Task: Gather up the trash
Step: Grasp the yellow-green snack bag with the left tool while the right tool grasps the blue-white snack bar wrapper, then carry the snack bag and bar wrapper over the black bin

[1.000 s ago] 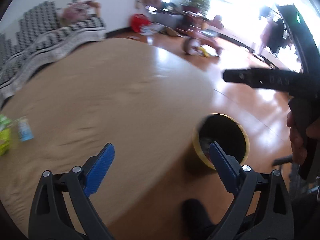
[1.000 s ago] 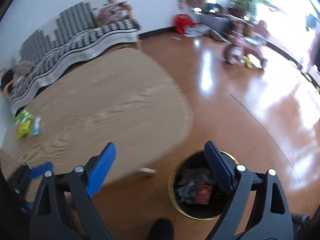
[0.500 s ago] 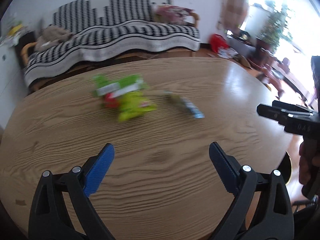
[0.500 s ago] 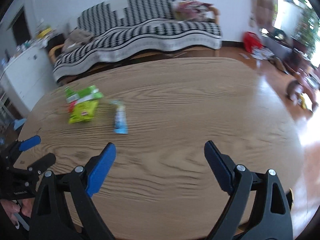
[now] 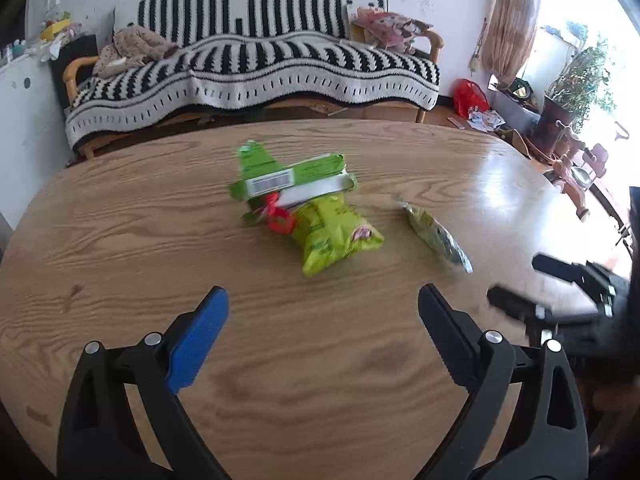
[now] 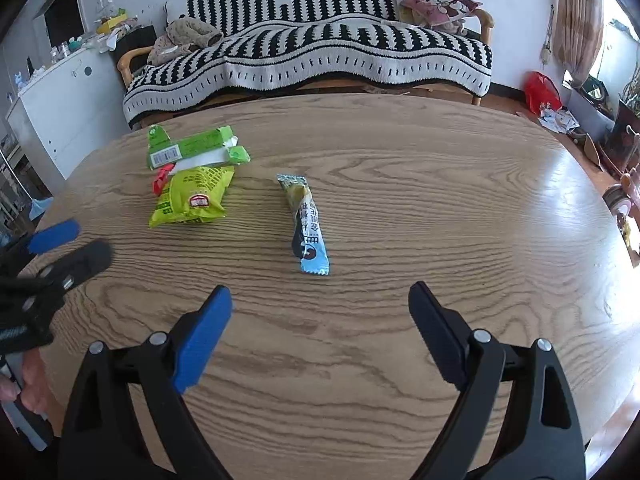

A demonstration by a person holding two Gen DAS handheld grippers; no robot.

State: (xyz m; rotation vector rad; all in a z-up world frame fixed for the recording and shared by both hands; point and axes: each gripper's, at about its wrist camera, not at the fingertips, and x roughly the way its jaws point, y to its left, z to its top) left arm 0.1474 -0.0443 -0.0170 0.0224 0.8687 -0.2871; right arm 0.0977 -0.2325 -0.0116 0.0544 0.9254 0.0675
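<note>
Three pieces of trash lie on the oval wooden table point(image 5: 120, 240) point(image 6: 440, 200). A flattened green carton point(image 5: 292, 178) point(image 6: 192, 148) lies farthest away. A yellow-green snack bag point(image 5: 332, 236) point(image 6: 190, 198) overlaps its near edge. A slim blue and green wrapper point(image 5: 436, 236) point(image 6: 306, 224) lies apart to the right. My left gripper point(image 5: 322, 336) is open and empty, short of the snack bag. My right gripper point(image 6: 320, 332) is open and empty, just short of the slim wrapper. Each gripper shows at the other view's edge, the right point(image 5: 560, 296) and the left point(image 6: 60, 252).
A striped sofa point(image 5: 256, 64) point(image 6: 320, 48) stands behind the table. A white cabinet point(image 6: 60, 104) is at the left. A red bag point(image 5: 470, 96), papers and a plant point(image 5: 576, 80) are on the floor at the right. The trash bin is out of view.
Both grippers swung left from the floor bin to face the table. The trash went from the far left edge to the middle of both views and closer. Both stayed open.
</note>
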